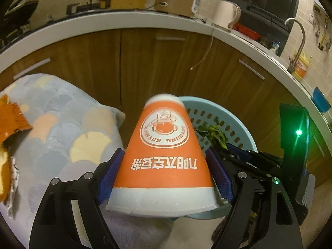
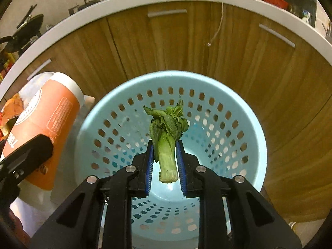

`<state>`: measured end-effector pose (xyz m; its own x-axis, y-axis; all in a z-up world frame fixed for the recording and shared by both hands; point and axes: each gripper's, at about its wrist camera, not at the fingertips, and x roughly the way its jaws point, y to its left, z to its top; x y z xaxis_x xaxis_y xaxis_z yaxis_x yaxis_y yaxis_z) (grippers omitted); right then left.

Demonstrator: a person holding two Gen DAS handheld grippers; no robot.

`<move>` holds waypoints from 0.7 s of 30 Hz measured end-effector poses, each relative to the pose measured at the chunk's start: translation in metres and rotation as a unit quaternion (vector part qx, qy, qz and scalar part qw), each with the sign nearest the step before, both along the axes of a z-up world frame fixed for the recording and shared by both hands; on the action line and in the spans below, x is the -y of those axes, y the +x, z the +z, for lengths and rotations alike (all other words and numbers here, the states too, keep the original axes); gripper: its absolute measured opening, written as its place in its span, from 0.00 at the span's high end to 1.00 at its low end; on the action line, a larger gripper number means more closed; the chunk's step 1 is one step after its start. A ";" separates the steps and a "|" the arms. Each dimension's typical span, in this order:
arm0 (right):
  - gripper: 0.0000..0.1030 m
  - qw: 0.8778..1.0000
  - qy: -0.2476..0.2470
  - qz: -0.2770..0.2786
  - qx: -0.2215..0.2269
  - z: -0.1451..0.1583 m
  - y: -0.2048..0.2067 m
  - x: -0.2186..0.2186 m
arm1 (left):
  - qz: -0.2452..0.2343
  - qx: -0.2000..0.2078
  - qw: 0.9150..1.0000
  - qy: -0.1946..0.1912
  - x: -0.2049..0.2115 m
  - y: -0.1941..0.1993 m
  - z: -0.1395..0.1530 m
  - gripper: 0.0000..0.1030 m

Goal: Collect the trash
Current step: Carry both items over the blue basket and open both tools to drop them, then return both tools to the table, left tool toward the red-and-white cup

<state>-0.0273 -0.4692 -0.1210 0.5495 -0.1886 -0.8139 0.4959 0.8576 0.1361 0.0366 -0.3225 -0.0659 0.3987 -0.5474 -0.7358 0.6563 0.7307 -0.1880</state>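
In the left wrist view the left gripper (image 1: 166,174) fills the lower middle of the frame, its jaws spread wide with the blue pads (image 1: 110,178) pressed against the flanks of an orange paper cup (image 1: 164,151); the cup lies between them with its white wide rim toward the camera and its narrow base pointing away, up the frame. Whether the right-hand pad presses fully on the cup is hard to judge, as the cup is slightly blurred. In the right wrist view the right gripper (image 2: 165,161) sits low in the centre, jaws nearly closed on a wilted green vegetable (image 2: 167,143), whose pale stem end hangs toward the camera between the pads while the limp leaves stick out beyond the tips. Just beyond both grippers stands a light blue perforated basket (image 2: 249,128), with the vegetable held over its opening and the cup at its left edge. Wooden cabinet doors (image 2: 166,47) rise behind, under a white counter edge (image 2: 62,27).
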 end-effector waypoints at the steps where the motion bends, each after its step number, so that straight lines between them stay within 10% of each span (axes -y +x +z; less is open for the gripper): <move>1: 0.81 1.000 0.005 -0.001 -0.003 -0.003 0.000 0.000 | -0.003 -0.002 1.000 0.001 -0.001 -0.001 -0.001 0.25; 9: 0.54 1.000 0.005 -0.018 -0.003 -0.003 -0.007 0.001 | 0.002 -0.008 1.000 -0.005 -0.011 0.000 0.000 0.24; 21: 0.54 0.994 -0.036 0.044 0.093 0.074 0.002 -0.068 | 0.063 0.054 0.995 -0.046 -0.103 -0.014 0.048 0.24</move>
<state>-0.0254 -0.4007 -0.0475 0.7066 -0.1868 -0.6826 0.3903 0.9074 0.1558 0.0225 -0.2196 -0.0177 0.5427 -0.5514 -0.6335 0.5810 0.7912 -0.1909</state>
